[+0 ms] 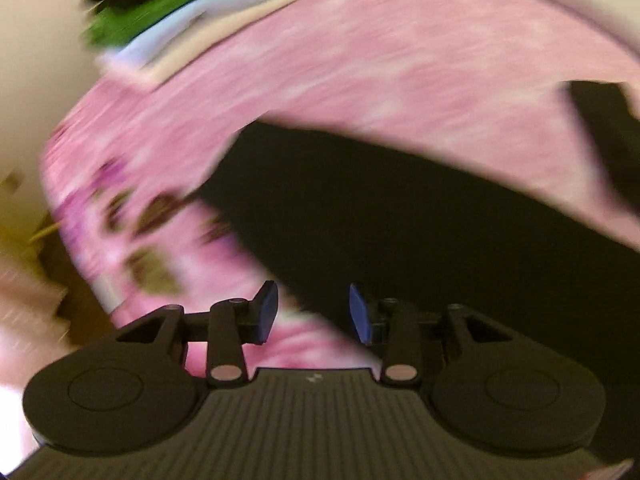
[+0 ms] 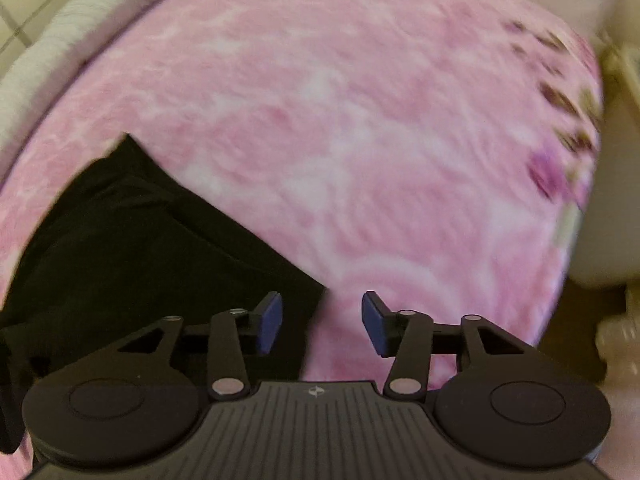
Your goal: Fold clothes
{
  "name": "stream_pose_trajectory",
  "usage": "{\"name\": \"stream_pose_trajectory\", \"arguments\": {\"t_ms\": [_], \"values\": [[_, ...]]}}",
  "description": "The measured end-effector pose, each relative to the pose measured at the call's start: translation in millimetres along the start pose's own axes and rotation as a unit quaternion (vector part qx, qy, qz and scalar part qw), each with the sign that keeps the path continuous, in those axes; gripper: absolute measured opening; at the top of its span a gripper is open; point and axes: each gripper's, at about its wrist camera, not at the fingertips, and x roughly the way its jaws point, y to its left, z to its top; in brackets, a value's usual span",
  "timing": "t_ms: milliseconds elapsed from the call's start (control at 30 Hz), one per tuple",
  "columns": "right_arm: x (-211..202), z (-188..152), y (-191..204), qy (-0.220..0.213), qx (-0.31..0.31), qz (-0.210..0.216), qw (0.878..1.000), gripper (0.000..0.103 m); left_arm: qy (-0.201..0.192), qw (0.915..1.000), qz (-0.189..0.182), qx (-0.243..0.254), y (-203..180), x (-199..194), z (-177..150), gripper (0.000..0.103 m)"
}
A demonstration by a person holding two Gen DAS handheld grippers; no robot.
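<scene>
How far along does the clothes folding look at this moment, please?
Done: a stack of folded clothes lies at the far edge of the pink blanket. In hand: nothing; left claw and right claw are open above the black garment. Left: finishing it.

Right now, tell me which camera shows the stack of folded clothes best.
The left wrist view: the folded stack, green, pale blue and cream layers, lies at the far edge of the pink blanket, though motion-blurred. The right wrist view shows none of it.
</scene>
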Motion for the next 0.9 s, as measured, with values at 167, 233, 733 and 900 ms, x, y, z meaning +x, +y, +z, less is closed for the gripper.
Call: {"name": "stream_pose_trajectory", "arguments": {"t_ms": [167, 233, 733, 900], "values": [[17.0, 16.6, 59.1, -0.007, -0.122, 0.037, 0.992, 0.049, -0.046, 0.9840, -0.129, 0.114, -80.5, -19.1, 32.8, 0.041], [26.9, 22.4, 84.7, -0.007, -0.171, 0.051, 0.984, 0.049, -0.060, 0.9734, -0.153, 0.160, -114.3, -23.7, 42.8, 0.047], [94.9, 86.5, 167.9, 0.031, -0.230, 0.082, 0.969, 0.061, -0.099, 0.9202, -0.146, 0.349, -281.7, 42.9, 94.7, 0.058], [103.3, 77.4, 165.4, 0.041, -0.209, 0.049, 0.976, 0.064, -0.051, 0.9254, -0.183, 0.328, -268.9, 71.2, 106.6, 0.010]]}}
